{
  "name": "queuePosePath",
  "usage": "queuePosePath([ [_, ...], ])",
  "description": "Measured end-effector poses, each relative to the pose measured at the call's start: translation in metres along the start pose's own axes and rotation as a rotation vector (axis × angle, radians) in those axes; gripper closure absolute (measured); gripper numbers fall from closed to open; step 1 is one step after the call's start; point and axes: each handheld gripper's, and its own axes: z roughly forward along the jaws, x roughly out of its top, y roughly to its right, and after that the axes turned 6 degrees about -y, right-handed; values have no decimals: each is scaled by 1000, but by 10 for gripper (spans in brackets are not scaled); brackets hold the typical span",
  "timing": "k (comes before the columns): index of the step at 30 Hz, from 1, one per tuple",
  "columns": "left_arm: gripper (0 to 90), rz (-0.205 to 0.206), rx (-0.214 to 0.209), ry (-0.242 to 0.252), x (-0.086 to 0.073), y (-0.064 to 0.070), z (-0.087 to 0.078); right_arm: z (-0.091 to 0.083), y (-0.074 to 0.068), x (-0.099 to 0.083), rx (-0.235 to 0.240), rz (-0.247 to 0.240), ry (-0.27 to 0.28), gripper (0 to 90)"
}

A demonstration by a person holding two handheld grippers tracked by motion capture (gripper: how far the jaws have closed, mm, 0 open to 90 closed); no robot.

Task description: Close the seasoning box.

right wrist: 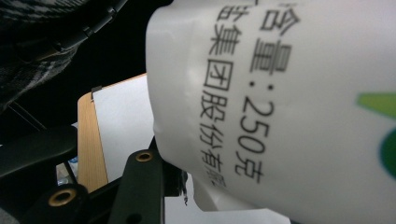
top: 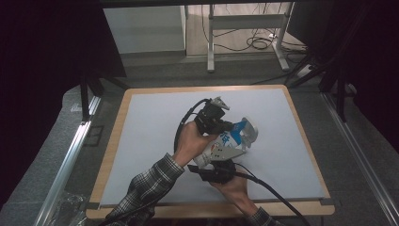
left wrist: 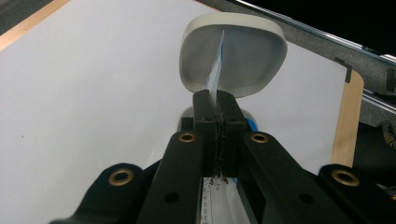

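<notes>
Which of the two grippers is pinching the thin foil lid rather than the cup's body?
The left gripper: its jaws are shut on the foil lid, while the right gripper grips the yogurt cup body.

The high view looked steeply down on the whole surface [top: 150, 141]; both tong cameras sat tight against the tub [right wrist: 289, 102] over it.

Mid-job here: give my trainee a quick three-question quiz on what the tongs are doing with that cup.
1. True or false: the left tongs are shut on the thin peel-off foil lid of the white plastic cup.
2. Which tongs hold the cup's body? A left B right
3. What does the cup lie over: white mat or floor?

Key: 1 true; 2 B, right tongs; 3 white mat.
</notes>
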Motion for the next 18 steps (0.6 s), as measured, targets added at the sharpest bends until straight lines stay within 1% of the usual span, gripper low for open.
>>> queuePosePath([
  [18, 889, 2, -1, 0, 1, 0, 0, 0, 0, 0, -2, 3, 4, 603],
])
